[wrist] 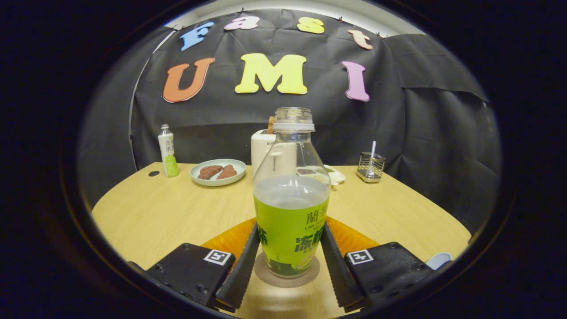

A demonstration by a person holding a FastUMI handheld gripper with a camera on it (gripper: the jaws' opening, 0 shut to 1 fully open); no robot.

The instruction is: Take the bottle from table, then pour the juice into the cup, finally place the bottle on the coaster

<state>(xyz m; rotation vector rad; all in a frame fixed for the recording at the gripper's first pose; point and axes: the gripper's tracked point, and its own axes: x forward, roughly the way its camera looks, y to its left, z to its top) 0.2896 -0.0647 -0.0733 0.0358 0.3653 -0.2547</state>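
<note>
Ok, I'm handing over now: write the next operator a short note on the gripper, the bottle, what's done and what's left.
Gripper: fingers flank the bottle at its label, touching or nearly so; firm grip can't be confirmed.
Bottle: upright, uncapped, roughly half full, standing on the coaster on the table.
Cup: possibly the pale rim beside the right finger; contents not visible.
Done: bottle appears placed on the coaster; whether the pour happened can't be told.
Left: open the fingers and back away without tipping the bottle, then check the cup.
</note>
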